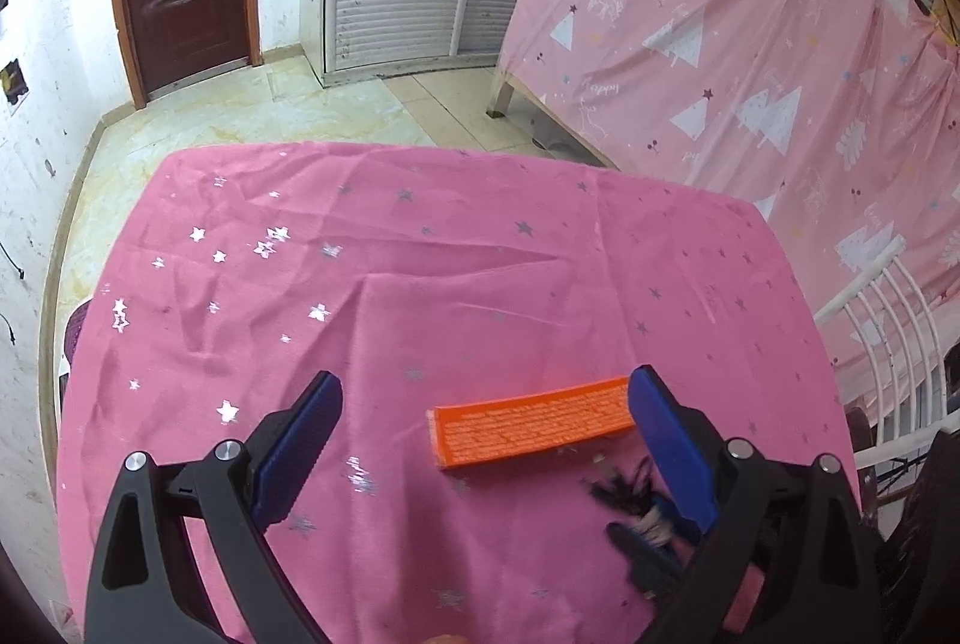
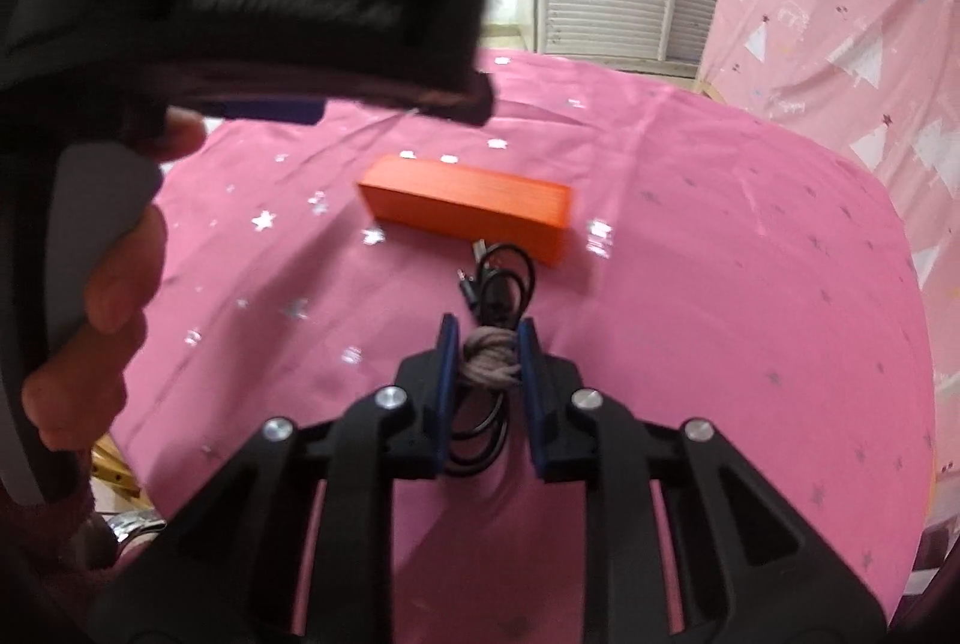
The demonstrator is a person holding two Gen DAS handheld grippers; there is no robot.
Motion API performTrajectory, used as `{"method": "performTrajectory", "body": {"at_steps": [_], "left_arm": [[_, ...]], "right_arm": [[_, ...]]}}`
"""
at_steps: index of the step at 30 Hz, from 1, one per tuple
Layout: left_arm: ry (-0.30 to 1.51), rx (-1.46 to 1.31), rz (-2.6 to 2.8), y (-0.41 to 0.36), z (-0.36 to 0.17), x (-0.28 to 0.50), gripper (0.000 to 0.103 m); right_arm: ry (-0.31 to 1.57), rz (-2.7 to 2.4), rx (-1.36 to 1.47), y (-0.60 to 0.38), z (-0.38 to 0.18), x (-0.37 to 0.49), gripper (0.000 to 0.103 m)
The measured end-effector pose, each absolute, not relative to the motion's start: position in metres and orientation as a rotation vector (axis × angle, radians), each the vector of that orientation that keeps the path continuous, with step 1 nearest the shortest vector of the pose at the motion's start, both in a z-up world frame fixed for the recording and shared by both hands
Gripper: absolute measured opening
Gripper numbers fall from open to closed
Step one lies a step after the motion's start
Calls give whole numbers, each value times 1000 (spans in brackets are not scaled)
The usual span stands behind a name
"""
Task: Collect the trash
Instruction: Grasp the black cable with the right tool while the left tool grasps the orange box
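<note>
Left wrist view first: my left gripper (image 1: 480,440) has its fingers spread wide with nothing pinched between them, hovering over the pink star tablecloth (image 1: 300,284). I'm using the orange block (image 1: 531,425) as my landmark. Its right end sits just beside the inner face of the right-hand blue pad (image 1: 672,440), and I can't tell whether they touch. Just nearside of the block and off to its right there's a blurry tangle of black cable (image 1: 624,494), with the other gripper's fingers on it.

Right wrist view: the right gripper (image 2: 487,362) is pinched down on a bundle of greyish string (image 2: 489,359), and the black cable (image 2: 501,278) loops through that knot, spilling toward the near side of the orange block (image 2: 465,206). So the trash is the cord bundle, lying on the cloth just in front of the block. The pads look nearly closed on the knot, which seems a good place to grab since it ties the loops together.

My plan would be to lift straight up and slowly so the loose plug ends don't snag the block or drag the cloth.

Room-wise, there's plenty of open cloth beyond the block, but the table edge curves away to its right. To the block's left, the person's hand (image 2: 114,278) holding the other rig crowds things, so I'd avoid swinging that way.
</note>
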State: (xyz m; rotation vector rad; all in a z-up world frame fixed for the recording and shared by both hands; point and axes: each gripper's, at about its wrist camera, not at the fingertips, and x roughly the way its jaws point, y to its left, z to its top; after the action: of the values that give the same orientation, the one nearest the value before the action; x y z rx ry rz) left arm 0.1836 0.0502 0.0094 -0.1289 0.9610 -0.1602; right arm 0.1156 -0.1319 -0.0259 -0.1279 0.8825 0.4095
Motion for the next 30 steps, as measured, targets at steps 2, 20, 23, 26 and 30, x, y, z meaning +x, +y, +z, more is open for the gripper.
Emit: {"method": "performTrajectory", "body": {"at_steps": [2, 20, 23, 26, 30], "left_arm": [[968, -110, -155, 41, 6, 182, 90], [1048, -47, -50, 5, -8, 192, 72], [1067, -65, -61, 1, -10, 195, 80], [1065, -66, -59, -2, -13, 196, 85], [1047, -62, -37, -6, -14, 196, 85]], "right_arm": [[881, 390, -105, -146, -26, 117, 18], [864, 380, -42, -181, -29, 126, 18], [860, 389, -35, -182, -28, 127, 18], [856, 396, -26, -186, -28, 125, 18], [849, 395, -22, -190, -28, 124, 18]]}}
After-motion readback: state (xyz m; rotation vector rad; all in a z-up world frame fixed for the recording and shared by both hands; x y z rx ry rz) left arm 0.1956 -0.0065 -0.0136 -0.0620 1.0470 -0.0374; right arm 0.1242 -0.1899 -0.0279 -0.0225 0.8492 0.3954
